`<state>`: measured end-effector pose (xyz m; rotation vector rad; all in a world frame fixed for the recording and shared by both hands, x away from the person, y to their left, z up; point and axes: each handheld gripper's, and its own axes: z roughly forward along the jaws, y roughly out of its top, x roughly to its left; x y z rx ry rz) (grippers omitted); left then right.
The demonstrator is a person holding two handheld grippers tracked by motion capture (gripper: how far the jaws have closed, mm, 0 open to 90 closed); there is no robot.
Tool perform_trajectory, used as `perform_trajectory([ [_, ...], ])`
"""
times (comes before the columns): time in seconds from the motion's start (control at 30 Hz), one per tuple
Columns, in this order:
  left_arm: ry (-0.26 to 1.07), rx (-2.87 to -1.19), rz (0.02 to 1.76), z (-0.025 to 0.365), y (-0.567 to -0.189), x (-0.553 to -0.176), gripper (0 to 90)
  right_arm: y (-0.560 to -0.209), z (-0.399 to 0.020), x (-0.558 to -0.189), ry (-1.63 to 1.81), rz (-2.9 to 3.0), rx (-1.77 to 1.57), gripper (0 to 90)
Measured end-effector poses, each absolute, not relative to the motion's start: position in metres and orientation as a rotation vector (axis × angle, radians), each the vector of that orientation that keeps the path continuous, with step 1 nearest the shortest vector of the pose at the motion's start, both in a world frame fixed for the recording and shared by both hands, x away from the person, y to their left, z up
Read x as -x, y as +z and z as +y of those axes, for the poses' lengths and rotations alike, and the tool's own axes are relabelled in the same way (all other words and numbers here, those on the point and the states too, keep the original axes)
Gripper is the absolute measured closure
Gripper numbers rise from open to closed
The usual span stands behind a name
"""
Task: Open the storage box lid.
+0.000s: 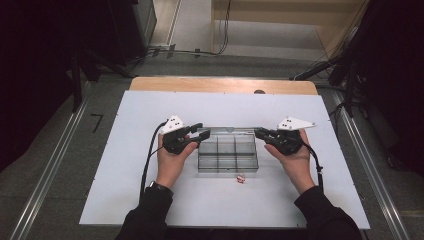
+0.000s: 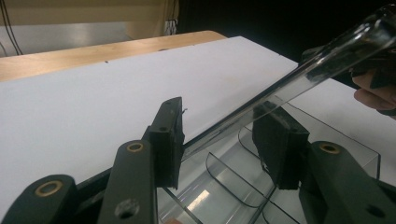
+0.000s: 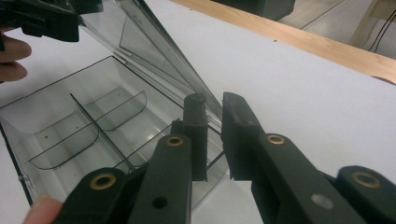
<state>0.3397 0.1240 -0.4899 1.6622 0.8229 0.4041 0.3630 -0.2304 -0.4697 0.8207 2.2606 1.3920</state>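
Observation:
A clear plastic compartment box (image 1: 227, 160) sits mid-board with its lid (image 1: 230, 131) raised along the far side. My left gripper (image 1: 198, 133) is at the lid's left end. In the left gripper view its jaws (image 2: 219, 112) stand open, and the tilted lid edge (image 2: 289, 79) passes between them above the dividers (image 2: 233, 172). My right gripper (image 1: 260, 133) is at the lid's right end. In the right gripper view it (image 3: 214, 100) is closed on the lid's corner, with the lid (image 3: 140, 42) slanting up over the empty compartments (image 3: 70, 126).
A small red-and-white piece (image 1: 241, 178) lies on the white board (image 1: 150, 200) just in front of the box. A wooden table edge (image 1: 220, 85) runs behind the board. Dark equipment and cables flank both sides.

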Motion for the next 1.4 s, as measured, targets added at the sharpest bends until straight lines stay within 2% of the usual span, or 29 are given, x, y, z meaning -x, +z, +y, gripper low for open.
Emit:
perform_trajectory([
  [0.27, 0.344, -1.645, 0.808, 0.127, -0.49, -0.34, 57.7, -0.468, -0.231, -0.362, 1.412, 2.244, -0.809, 81.9],
  [0.43, 0.327, -1.625, 0.818, 0.127, -0.492, -0.342, 57.9, -0.469, -0.228, -0.373, 1.418, 2.293, -0.787, 68.7],
  [0.63, 0.322, -1.627, 0.858, 0.129, -0.494, -0.343, 58.0, -0.478, -0.219, -0.382, 1.44, 2.295, -0.762, 63.5],
  [0.9, 0.298, -1.62, 0.881, 0.135, -0.501, -0.344, 60.5, -0.48, -0.22, -0.383, 1.453, 2.302, -0.742, 64.4],
  [1.2, 0.3, -1.596, 0.9, 0.137, -0.501, -0.345, 64.9, -0.479, -0.218, -0.379, 1.432, 2.33, -0.738, 72.2],
  [1.4, 0.285, -1.591, 0.91, 0.138, -0.501, -0.345, 67.2, -0.478, -0.217, -0.377, 1.426, 2.32, -0.779, 72.6],
])
